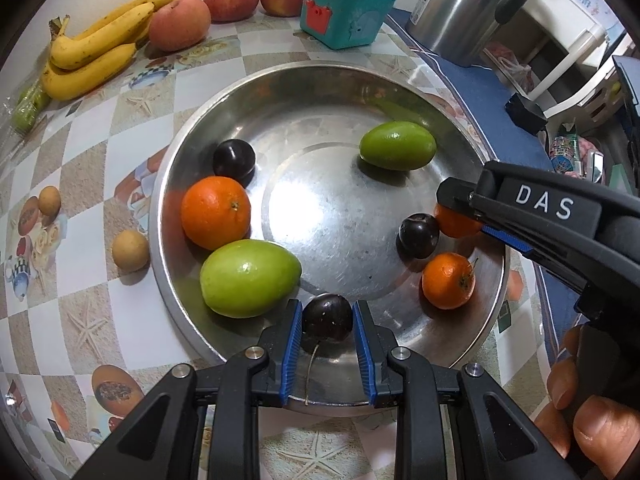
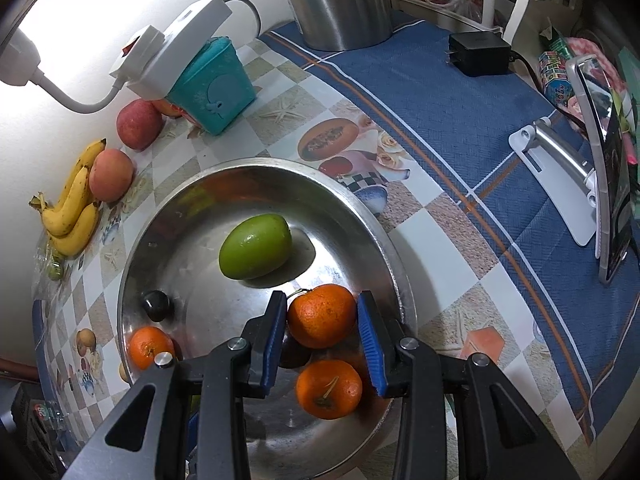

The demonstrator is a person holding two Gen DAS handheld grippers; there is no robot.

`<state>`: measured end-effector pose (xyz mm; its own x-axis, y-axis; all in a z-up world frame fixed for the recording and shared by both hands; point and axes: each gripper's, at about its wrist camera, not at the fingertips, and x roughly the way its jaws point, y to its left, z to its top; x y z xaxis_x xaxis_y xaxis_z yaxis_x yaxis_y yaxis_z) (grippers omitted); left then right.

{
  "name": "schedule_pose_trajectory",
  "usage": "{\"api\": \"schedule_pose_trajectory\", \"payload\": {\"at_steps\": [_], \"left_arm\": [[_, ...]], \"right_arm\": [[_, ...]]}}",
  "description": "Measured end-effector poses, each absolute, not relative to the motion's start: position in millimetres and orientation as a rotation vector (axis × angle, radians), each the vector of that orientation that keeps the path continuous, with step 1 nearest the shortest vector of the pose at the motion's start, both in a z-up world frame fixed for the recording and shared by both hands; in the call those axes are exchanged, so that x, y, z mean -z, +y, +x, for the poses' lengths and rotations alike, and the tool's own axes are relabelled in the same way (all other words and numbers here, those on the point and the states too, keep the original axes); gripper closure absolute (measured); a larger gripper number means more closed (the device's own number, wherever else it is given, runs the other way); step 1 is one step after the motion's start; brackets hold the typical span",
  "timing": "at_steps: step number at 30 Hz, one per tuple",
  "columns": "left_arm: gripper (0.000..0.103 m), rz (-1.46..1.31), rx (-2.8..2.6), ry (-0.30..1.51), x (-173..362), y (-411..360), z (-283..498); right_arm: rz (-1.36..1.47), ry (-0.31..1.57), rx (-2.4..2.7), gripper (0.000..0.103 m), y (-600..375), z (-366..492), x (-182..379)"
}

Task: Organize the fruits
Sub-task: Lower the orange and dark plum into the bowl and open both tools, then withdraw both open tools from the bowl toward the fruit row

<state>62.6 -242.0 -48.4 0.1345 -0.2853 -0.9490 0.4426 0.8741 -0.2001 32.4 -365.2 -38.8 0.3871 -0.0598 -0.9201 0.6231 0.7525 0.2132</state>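
Two fruits sit between my pads: my left hand-held gripper [image 1: 327, 316] clamps a dark plum [image 1: 327, 317], my right hand-held gripper [image 2: 322, 316] an orange [image 2: 321, 316], both over the steel bowl [image 1: 320, 76]. Another orange [image 2: 329, 389] and plum [image 1: 418, 235] crowd just beneath my right one; bananas [image 1: 92, 48] lie far ahead on the bench [image 1: 80, 312].

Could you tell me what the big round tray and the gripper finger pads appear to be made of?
Round tray: apparently stainless steel, brushed, with fine scratches and mirror-like glare. Finger pads: blue with ribbed faces, likely rubber or soft plastic; the look alone cannot settle which.
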Motion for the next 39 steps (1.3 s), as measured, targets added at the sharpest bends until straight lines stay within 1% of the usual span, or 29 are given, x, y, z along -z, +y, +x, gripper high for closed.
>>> {"api": "schedule_pose_trajectory", "payload": {"at_steps": [3, 5, 6, 7, 9, 10, 21, 24, 39], "left_arm": [[0.073, 0.132, 0.534, 1.339, 47.6, -240.6, 62.5], [0.073, 0.128, 0.538, 1.342, 46.7, -239.2, 62.3], [0.072, 0.128, 0.539, 1.341, 46.1, -238.9, 62.3], [0.07, 0.128, 0.542, 1.339, 45.2, -238.8, 61.9], [0.055, 0.121, 0.551, 1.335, 42.5, -238.4, 61.4], [0.054, 0.116, 0.557, 1.334, 41.2, -238.3, 61.5], [0.053, 0.063, 0.538, 1.272, 12.1, -221.7, 68.9], [0.049, 0.03, 0.51, 1.253, 4.7, -208.0, 77.0], [0.045, -0.056, 0.247, 1.181, -6.8, -131.6, 110.1]], "right_arm": [[0.581, 1.107, 0.473, 0.064, -364.3, 33.3, 37.5], [0.575, 1.106, 0.475, 0.056, -364.2, 32.9, 35.9], [0.574, 1.104, 0.475, 0.056, -364.2, 32.9, 35.0], [0.572, 1.102, 0.474, 0.056, -364.0, 33.1, 34.0], [0.566, 1.095, 0.476, 0.056, -363.9, 32.3, 29.9], [0.563, 1.091, 0.477, 0.056, -363.9, 31.8, 27.5], [0.545, 1.043, 0.471, 0.056, -363.1, 24.0, 0.4], [0.541, 1.047, 0.464, 0.056, -361.1, 24.3, -1.1], [0.504, 1.068, 0.335, 0.056, -321.4, 36.4, -6.8]]}}
